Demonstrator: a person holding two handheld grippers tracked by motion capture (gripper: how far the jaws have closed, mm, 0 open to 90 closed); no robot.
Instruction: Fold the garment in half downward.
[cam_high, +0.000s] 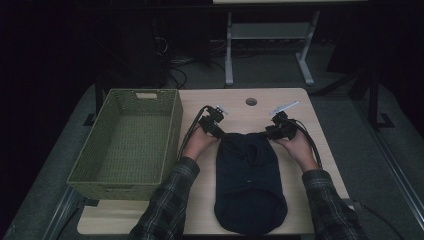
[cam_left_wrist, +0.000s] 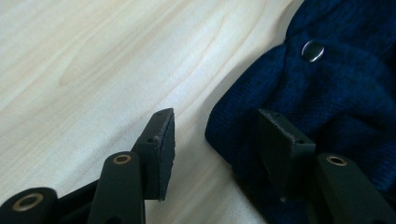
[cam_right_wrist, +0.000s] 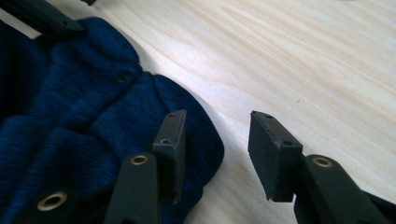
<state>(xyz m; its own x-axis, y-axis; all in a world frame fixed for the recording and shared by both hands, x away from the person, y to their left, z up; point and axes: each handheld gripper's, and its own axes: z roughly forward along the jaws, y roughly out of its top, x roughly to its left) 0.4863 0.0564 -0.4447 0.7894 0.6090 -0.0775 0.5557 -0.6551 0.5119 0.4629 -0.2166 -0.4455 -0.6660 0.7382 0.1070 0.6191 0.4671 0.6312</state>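
A: What's in the right gripper view?

B: A dark blue knitted garment (cam_right_wrist: 84, 121) lies on a pale wooden table (cam_right_wrist: 289, 56); its rounded edge bulges out toward the bare wood.

A: And the right gripper (cam_right_wrist: 215, 156)?

B: Its 2 black jaws rise from the bottom, apart, with a clear gap; 1 stands over the garment's edge, the other over bare table; nothing is pinched between them.

A: Anything else?

B: A small dark buttonhole (cam_right_wrist: 123, 75) shows in the knit; at the top left corner a black piece of the other gripper (cam_right_wrist: 42, 16) lies across the garment.
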